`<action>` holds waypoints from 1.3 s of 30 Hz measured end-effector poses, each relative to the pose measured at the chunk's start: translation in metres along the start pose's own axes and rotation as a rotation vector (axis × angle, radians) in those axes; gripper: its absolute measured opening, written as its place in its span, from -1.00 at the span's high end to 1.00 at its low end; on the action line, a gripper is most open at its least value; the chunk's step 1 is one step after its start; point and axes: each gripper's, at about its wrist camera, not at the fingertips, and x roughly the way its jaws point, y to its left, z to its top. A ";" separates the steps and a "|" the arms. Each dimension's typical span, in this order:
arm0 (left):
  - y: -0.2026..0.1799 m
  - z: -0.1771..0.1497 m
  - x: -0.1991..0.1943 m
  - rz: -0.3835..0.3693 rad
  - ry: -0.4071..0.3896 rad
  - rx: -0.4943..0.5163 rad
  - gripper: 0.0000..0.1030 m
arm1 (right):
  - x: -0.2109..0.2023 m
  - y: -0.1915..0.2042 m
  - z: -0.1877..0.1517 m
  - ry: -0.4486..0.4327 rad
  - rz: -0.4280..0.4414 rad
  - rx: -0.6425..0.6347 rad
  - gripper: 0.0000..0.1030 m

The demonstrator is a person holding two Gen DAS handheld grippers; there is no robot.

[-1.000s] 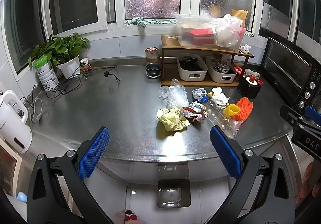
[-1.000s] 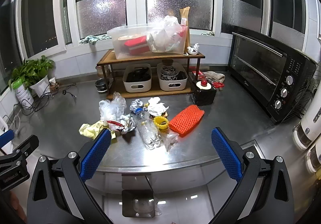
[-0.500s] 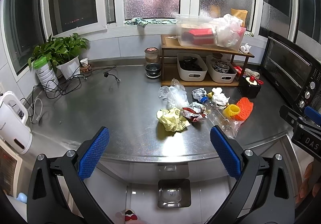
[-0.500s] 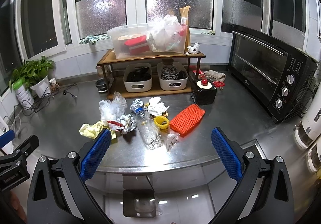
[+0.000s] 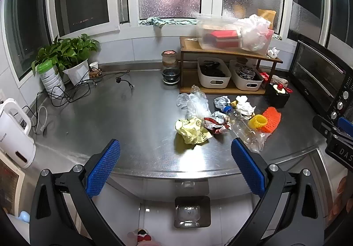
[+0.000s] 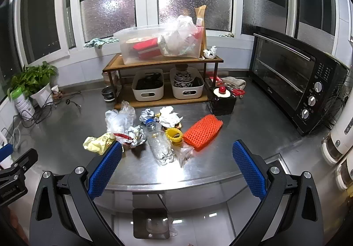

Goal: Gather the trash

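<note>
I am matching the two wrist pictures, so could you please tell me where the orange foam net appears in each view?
Left wrist view: the orange foam net lies right of centre, at the right end of the trash pile, beside the yellow ring.
Right wrist view: it lies just right of centre, right of the same ring.
Shared landmark: the black box with a red knob behind it.

Only "DAS" legible, white letters on the black body of the right gripper, right edge of the left wrist view.
</note>
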 end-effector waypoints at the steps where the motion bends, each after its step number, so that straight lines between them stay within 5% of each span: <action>1: 0.001 0.001 0.001 0.000 0.003 -0.001 -0.84 | 0.001 -0.001 0.001 0.001 -0.002 0.001 -0.94; 16: 0.005 0.008 0.019 0.006 0.027 0.007 -0.84 | 0.017 -0.015 0.005 -0.016 -0.040 0.019 -0.94; 19: 0.005 0.009 0.025 0.014 0.032 0.016 -0.84 | 0.019 -0.024 0.003 -0.008 0.018 0.059 -0.94; 39: 0.001 -0.003 0.102 -0.037 0.157 0.032 -0.84 | 0.106 -0.025 -0.034 0.203 0.115 0.073 -0.85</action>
